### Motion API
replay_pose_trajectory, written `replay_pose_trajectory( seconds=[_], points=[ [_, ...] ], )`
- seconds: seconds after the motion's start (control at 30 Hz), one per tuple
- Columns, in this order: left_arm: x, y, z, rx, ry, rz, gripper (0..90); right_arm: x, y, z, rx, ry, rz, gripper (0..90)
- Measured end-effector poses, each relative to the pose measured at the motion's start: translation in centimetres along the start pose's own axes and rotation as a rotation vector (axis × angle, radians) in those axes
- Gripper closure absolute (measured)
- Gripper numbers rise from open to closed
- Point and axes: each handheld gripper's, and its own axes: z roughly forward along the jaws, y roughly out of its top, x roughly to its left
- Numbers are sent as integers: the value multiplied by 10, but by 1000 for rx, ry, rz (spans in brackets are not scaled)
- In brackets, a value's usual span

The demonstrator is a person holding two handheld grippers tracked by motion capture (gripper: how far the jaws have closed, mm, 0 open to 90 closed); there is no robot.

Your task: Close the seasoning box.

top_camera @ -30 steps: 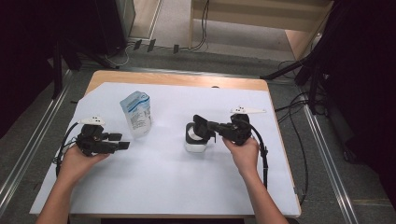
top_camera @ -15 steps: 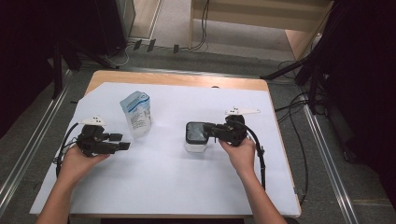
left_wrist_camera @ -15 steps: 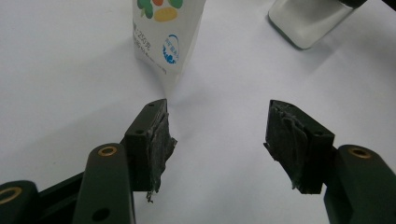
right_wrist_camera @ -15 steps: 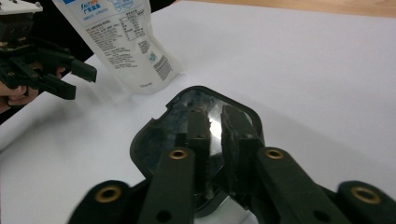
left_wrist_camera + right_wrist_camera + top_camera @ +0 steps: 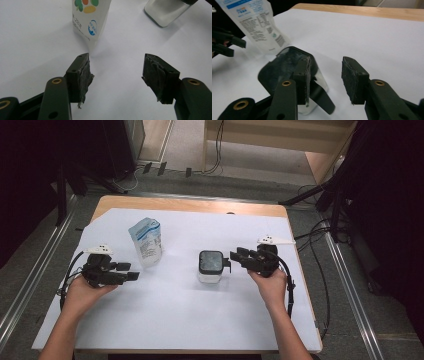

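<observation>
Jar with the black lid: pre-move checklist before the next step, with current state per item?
1. Jar upright on the white sheet: ok.
2. Black lid seated on the jar: ok as far as the high view shows; whether it is locked, cannot tell.
3. Right gripper released: ok, its jaws have just been opening, nothing between the pads, jar just off its left jaw.
4. Left gripper free: ok, jaws open, nothing between them.
5. Pouch standing clear of the jar: ok, gap between them.
6. Pouch sealed: cannot tell.
</observation>
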Motion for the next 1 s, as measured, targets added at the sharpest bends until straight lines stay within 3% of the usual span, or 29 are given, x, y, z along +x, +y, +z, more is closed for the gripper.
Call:
replay_pose_trajectory(
  seconds=[0.5, 0.8, 1.0],
  points=[
    [4, 1, 1, -1, 5, -5, 397, -22, -28, -31, -31, -116, 8, 546],
    [5, 1, 4, -5, 8, -8, 397, -26, -43, -42, -48, -145, 18, 526],
    [5, 1, 7, -1, 8, -1, 396, -27, -50, -38, -35, -152, 14, 514]
  ],
)
